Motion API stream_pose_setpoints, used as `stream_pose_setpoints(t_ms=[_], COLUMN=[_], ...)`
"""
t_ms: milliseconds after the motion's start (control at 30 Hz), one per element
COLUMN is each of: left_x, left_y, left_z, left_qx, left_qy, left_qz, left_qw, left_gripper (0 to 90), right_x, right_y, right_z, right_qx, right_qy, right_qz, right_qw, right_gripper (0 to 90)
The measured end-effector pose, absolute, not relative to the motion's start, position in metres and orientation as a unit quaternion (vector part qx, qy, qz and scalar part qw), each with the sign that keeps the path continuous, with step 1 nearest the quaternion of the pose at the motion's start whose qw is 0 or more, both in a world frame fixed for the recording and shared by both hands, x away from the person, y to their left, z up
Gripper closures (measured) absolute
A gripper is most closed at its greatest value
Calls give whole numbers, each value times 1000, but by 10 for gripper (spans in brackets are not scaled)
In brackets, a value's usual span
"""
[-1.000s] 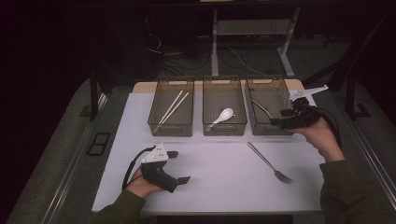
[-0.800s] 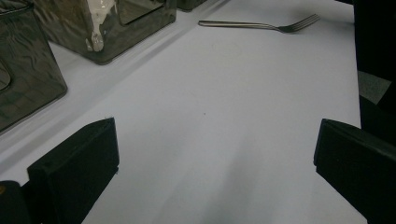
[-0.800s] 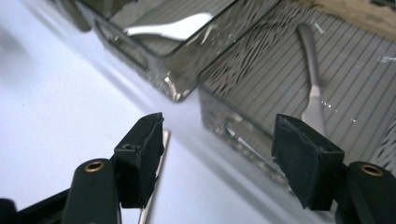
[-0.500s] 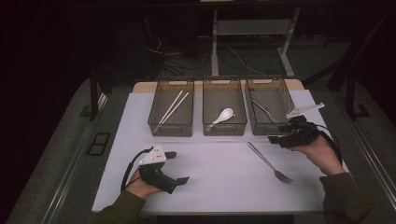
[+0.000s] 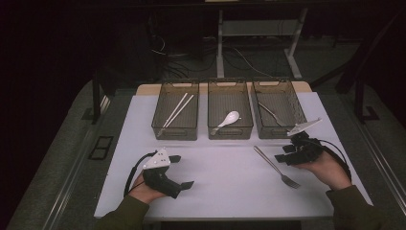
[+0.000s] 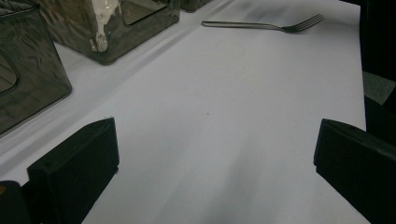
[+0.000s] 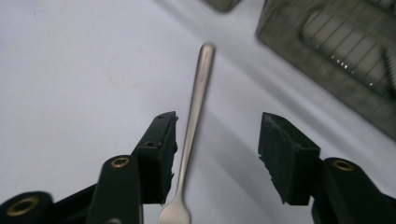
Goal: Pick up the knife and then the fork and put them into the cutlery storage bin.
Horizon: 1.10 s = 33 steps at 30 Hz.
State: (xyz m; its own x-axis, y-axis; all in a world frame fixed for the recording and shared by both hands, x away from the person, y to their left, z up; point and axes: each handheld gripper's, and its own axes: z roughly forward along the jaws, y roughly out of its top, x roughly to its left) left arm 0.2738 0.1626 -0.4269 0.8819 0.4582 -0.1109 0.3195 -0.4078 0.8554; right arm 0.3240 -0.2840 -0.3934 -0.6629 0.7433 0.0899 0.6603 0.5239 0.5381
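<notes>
A metal fork (image 5: 276, 166) lies on the white mat (image 5: 225, 182) in front of the right bin, tines toward the person. My right gripper (image 5: 283, 154) hovers low just right of it. In the right gripper view the fork's handle (image 7: 196, 93) runs between the jaws, close beside the left pad (image 7: 161, 140). The jaws have just been closing, but neither pad presses on the handle. My left gripper (image 5: 181, 171) rests on the mat at the near left, open with nothing between its jaws (image 6: 215, 158). The fork (image 6: 261, 24) also lies far off in the left gripper view.
Three dark see-through bins stand in a row at the back of the mat. The left bin (image 5: 165, 129) holds chopsticks (image 5: 178, 109), the middle bin (image 5: 230, 132) a white spoon (image 5: 227, 120), the right bin (image 5: 299, 115) a metal utensil (image 5: 269, 111). Bare mat lies between the two grippers.
My right gripper has come away from the right bin, moving toward the person and down to the fork, and its jaws stand narrower. The left gripper has stayed put.
</notes>
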Motion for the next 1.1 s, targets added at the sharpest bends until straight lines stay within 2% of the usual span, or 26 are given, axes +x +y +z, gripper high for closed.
stream_pose_setpoints(t_ms=[600, 933, 1100], left_x=[273, 274, 273], left_y=[161, 159, 158], left_z=[-427, -429, -429], left_qx=[838, 842, 844], left_qy=[230, 227, 224], left_qz=[67, 62, 61], left_qw=[491, 486, 483], left_gripper=[0, 0, 0], right_x=[315, 312, 314], right_y=[-264, -257, -257], right_z=[-421, -426, -426], right_qx=[388, 376, 378], right_qy=[898, 907, 908], right_qz=[203, 177, 172], right_qw=[35, 60, 52], right_gripper=[763, 794, 807])
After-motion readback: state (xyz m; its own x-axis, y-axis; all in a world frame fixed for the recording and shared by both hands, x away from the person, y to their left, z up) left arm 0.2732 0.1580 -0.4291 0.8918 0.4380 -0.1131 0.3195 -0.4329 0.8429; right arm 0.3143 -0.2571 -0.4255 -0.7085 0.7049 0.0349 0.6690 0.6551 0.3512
